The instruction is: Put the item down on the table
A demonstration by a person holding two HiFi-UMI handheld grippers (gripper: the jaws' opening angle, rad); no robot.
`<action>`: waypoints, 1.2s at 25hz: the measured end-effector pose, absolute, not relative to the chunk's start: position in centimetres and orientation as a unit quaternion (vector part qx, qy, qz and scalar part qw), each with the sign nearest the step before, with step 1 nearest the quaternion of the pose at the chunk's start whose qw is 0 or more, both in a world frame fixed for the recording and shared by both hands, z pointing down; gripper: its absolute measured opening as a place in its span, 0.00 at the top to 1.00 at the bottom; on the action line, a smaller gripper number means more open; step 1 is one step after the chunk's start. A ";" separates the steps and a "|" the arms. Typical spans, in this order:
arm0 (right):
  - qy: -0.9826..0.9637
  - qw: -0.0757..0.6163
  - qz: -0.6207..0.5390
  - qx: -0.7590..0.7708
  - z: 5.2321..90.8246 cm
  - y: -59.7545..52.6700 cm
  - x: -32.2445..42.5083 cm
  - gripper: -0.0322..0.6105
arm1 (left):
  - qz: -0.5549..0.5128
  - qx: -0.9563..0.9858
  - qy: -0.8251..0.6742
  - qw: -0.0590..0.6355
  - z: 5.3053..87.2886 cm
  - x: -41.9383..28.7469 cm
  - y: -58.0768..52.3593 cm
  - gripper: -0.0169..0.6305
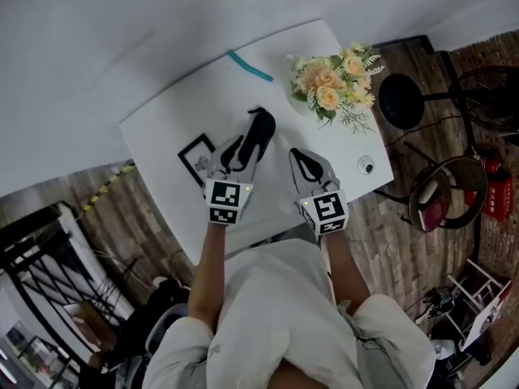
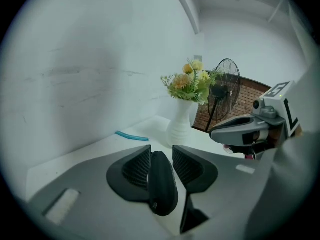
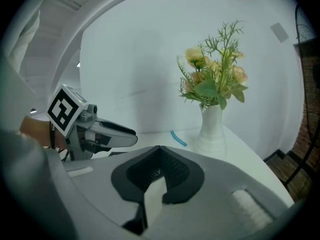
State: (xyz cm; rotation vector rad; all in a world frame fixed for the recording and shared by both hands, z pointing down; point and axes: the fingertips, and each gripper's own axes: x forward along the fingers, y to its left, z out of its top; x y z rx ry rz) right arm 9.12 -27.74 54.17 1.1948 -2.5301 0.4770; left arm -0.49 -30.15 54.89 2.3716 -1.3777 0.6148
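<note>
Left gripper (image 2: 161,150) is closed down narrow on a black oblong item (image 2: 162,186). Its left pad lies flat against the item, and its right pad meets the item lower down, with a sliver of light between them near the tip. In the head view I hold the item over the middle of the white table (image 1: 203,96), sticking out past the jaw tips; I cannot tell whether it touches the tabletop.

Just beside it on my right hangs my right gripper (image 3: 159,149), empty, with its jaw tips together. A black picture frame (image 1: 197,157) lies flat on the table close by my left gripper's left side.

Farther ahead and to the right stands a white vase of yellow and peach flowers (image 1: 331,83), well apart from the item. A teal strip (image 1: 250,66) lies near the far edge by the wall. A small round object (image 1: 366,165) sits near the table's right edge, beyond my right gripper. Off the table, past the vase, stands a black fan (image 2: 226,86).
</note>
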 end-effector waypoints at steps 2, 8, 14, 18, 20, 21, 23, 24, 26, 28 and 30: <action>-0.884 0.148 0.158 0.414 53.2 -27.4 8.9 0.95 | 0.206 0.835 -0.485 0.158 53.6 -0.7 -29.5 0.77; -0.891 0.149 0.139 0.405 51.6 -26.1 8.4 0.95 | 0.186 0.842 -0.486 0.144 51.5 -1.3 -27.3 0.86; -0.894 0.153 0.136 0.399 52.2 -26.1 8.3 0.95 | 0.178 0.842 -0.488 0.144 52.2 -1.5 -26.9 0.94; -0.894 0.151 0.132 0.401 51.6 -26.0 8.2 0.95 | 0.175 0.844 -0.486 0.143 51.9 -1.4 -26.7 0.95; -0.894 0.150 0.131 0.400 51.2 -26.0 8.1 0.95 | 0.175 0.844 -0.486 0.141 51.7 -1.4 -26.6 0.95; -0.895 0.151 0.131 0.400 51.1 -26.0 8.1 0.95 | 0.176 0.844 -0.486 0.141 51.7 -1.4 -26.7 0.95; -0.895 0.151 0.133 0.398 51.2 -26.1 8.2 0.95 | 0.179 0.844 -0.486 0.141 51.7 -1.4 -26.8 0.95; -0.895 0.152 0.134 0.397 51.2 -26.2 8.3 0.95 | 0.180 0.843 -0.486 0.142 51.8 -1.3 -27.0 0.95; -0.895 0.155 0.135 0.396 51.3 -26.4 8.4 0.95 | 0.182 0.843 -0.486 0.144 51.9 -1.3 -27.1 0.95; -0.895 0.157 0.137 0.395 51.4 -26.6 8.4 0.95 | 0.184 0.842 -0.486 0.145 52.1 -1.3 -27.3 0.95; -0.895 0.157 0.138 0.394 51.6 -26.8 8.3 0.95 | 0.186 0.842 -0.485 0.146 52.4 -1.3 -27.5 0.95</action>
